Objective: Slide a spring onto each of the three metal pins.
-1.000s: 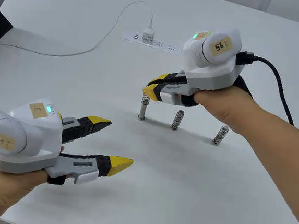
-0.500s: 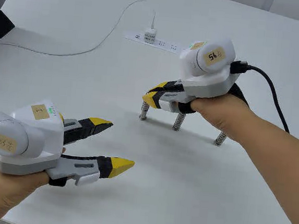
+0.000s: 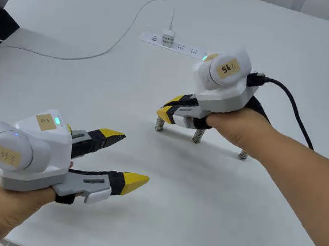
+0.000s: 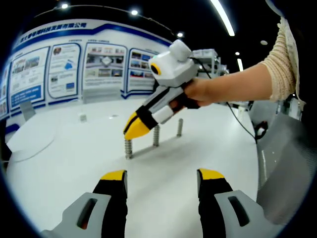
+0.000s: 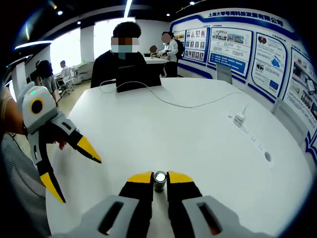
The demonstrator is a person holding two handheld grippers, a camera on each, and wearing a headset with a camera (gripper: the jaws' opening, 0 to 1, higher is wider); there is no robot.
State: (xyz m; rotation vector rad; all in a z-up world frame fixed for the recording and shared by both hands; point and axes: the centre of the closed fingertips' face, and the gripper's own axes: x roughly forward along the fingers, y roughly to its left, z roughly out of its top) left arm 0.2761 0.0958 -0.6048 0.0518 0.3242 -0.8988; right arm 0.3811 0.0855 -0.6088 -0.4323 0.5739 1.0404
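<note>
Glossy white round table (image 3: 213, 219), white power strip (image 3: 174, 43), blue-white wall posters (image 5: 237, 47) behind.
Right gripper (image 5: 159, 177) pinches silver spring-wrapped metal pin (image 3: 159, 125); left gripper (image 3: 132, 157) hovers, jaws apart.

The table (image 3: 214, 208) is smooth, matt white. The left gripper (image 3: 134, 158) and right gripper (image 3: 160, 114) have glossy white plastic shells, matt yellow tips and tan paper labels (image 3: 229, 67). At centre frame, the spring (image 3: 160, 124) is shiny coiled metal.
</note>
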